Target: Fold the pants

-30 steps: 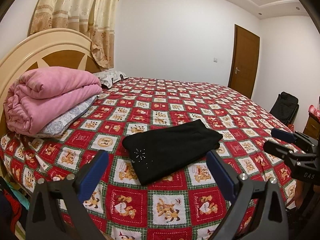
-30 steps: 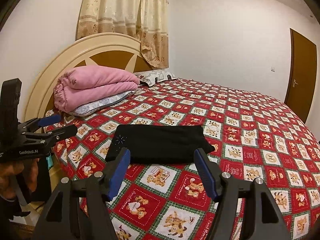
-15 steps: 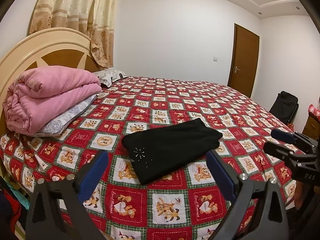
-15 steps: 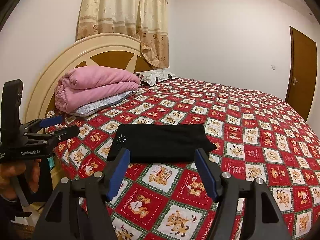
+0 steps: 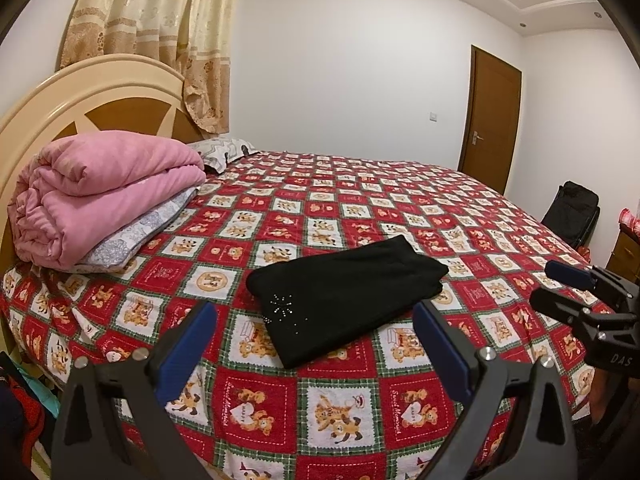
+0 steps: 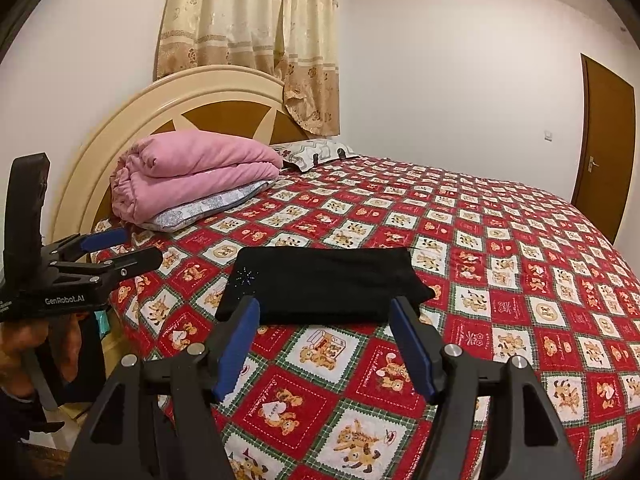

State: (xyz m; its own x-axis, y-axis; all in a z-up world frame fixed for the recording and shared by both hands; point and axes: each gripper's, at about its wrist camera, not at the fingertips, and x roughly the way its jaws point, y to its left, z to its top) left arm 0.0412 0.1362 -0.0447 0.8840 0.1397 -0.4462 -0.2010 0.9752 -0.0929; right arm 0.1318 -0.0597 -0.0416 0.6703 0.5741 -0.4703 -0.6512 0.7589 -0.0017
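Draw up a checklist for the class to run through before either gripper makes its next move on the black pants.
1. Pants folded into a compact rectangle: ok.
2. Pants lying flat on the bedspread, away from the pink blanket: ok.
3. Left gripper open and holding nothing: ok.
4. Right gripper open and holding nothing: ok.
5. Both grippers clear of the cloth: ok.
6. Inner layers lined up evenly: cannot tell.

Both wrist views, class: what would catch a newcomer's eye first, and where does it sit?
The red teddy-bear quilt covering the bed, with the folded black pants lying flat near its front edge. At the headboard sits a rolled pink comforter. Both grippers, left and right, hover open, holding nothing.
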